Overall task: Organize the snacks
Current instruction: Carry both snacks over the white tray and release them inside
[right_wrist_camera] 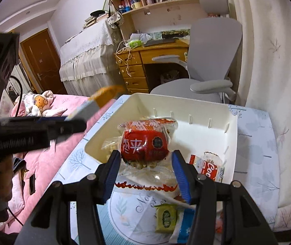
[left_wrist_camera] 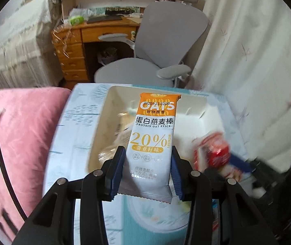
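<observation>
My left gripper (left_wrist_camera: 148,151) is shut on a white and orange protein oat stick (left_wrist_camera: 155,122), held upright over the near side of the white bin (left_wrist_camera: 196,106). In the right wrist view the same gripper (right_wrist_camera: 74,120) comes in from the left, its oat stick (right_wrist_camera: 102,96) blurred. My right gripper (right_wrist_camera: 145,155) is shut on a red snack packet (right_wrist_camera: 143,143) in a clear wrapper, lifted at the bin's (right_wrist_camera: 186,106) near edge. This packet also shows blurred in the left wrist view (left_wrist_camera: 214,151). A red cookie packet (right_wrist_camera: 208,167) and a pale snack (right_wrist_camera: 110,143) lie inside the bin.
The bin stands on a table with a pale blue patterned cloth (right_wrist_camera: 253,143). A green packet (right_wrist_camera: 166,217) and a blue and white packet (right_wrist_camera: 183,226) lie near its front. A pink bed (left_wrist_camera: 23,122) is to the left, a grey office chair (left_wrist_camera: 166,40) behind, a curtain (left_wrist_camera: 247,61) to the right.
</observation>
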A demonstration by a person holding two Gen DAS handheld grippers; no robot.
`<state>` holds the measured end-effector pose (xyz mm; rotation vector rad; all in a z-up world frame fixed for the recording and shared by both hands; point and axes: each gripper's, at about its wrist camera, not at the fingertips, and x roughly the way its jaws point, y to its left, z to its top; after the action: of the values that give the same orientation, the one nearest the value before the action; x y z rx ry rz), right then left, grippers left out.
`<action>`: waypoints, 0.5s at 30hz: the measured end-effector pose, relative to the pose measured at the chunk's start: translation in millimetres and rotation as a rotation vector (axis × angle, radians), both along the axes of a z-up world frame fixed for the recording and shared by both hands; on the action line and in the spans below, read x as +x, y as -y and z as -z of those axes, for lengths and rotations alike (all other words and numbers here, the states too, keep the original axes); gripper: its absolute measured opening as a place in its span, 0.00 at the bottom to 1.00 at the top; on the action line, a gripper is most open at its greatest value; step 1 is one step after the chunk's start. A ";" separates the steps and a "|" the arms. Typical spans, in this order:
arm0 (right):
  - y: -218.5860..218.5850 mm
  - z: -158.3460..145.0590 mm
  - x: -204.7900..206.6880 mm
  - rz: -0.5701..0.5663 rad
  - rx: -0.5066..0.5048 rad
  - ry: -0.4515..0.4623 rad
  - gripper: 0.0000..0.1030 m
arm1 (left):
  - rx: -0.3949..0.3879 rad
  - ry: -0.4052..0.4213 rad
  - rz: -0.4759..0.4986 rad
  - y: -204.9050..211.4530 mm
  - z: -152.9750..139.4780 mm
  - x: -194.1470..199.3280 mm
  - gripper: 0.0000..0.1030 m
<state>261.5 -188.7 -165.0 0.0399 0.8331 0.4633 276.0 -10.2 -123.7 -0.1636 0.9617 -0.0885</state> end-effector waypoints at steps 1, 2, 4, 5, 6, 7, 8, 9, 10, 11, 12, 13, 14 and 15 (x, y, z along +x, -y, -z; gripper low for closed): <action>3.7 3.8 5.8 0.004 0.008 -0.007 0.51 | -0.021 0.002 -0.002 1.4 0.7 9.1 0.40; 6.1 6.3 11.1 0.008 0.013 -0.012 0.51 | -0.033 0.006 -0.005 2.8 1.7 16.9 0.40; 13.0 12.9 24.8 0.024 0.025 -0.022 0.51 | -0.052 0.009 -0.007 6.7 4.3 32.1 0.40; 17.2 16.1 32.1 0.035 0.033 -0.026 0.52 | -0.062 0.004 -0.003 9.4 6.6 37.1 0.40; 20.0 18.5 36.4 0.043 0.042 -0.031 0.54 | -0.072 -0.014 0.001 12.4 10.9 43.6 0.41; 25.5 24.1 45.3 0.070 0.056 -0.052 0.55 | -0.073 -0.038 -0.005 15.6 15.7 48.2 0.42; 29.4 29.3 51.7 0.089 0.064 -0.075 0.55 | -0.073 -0.064 -0.015 18.4 20.2 51.4 0.47; 32.5 34.1 56.9 0.101 0.076 -0.103 0.55 | -0.076 -0.094 -0.027 19.5 26.1 53.9 0.57; 34.3 36.9 59.8 0.109 0.084 -0.122 0.55 | -0.085 -0.117 -0.034 18.6 32.2 55.1 0.59; 37.8 41.9 63.8 0.126 0.096 -0.152 0.55 | -0.094 -0.129 -0.037 18.4 36.0 52.1 0.60; 39.5 43.7 64.4 0.134 0.100 -0.161 0.55 | -0.098 -0.143 -0.039 17.8 39.3 50.5 0.60; 41.4 46.1 64.6 0.145 0.105 -0.177 0.56 | -0.094 -0.154 -0.040 16.3 41.4 48.7 0.61; 42.3 46.6 65.0 0.145 0.106 -0.189 0.56 | -0.087 -0.166 -0.043 14.5 42.8 47.7 0.62; 42.4 46.7 64.2 0.143 0.102 -0.199 0.56 | -0.081 -0.175 -0.050 12.3 43.3 45.3 0.63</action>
<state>325.8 -231.2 -211.7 0.2421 0.9943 0.3702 321.4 -22.5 -167.0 -0.2732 1.1284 -0.0679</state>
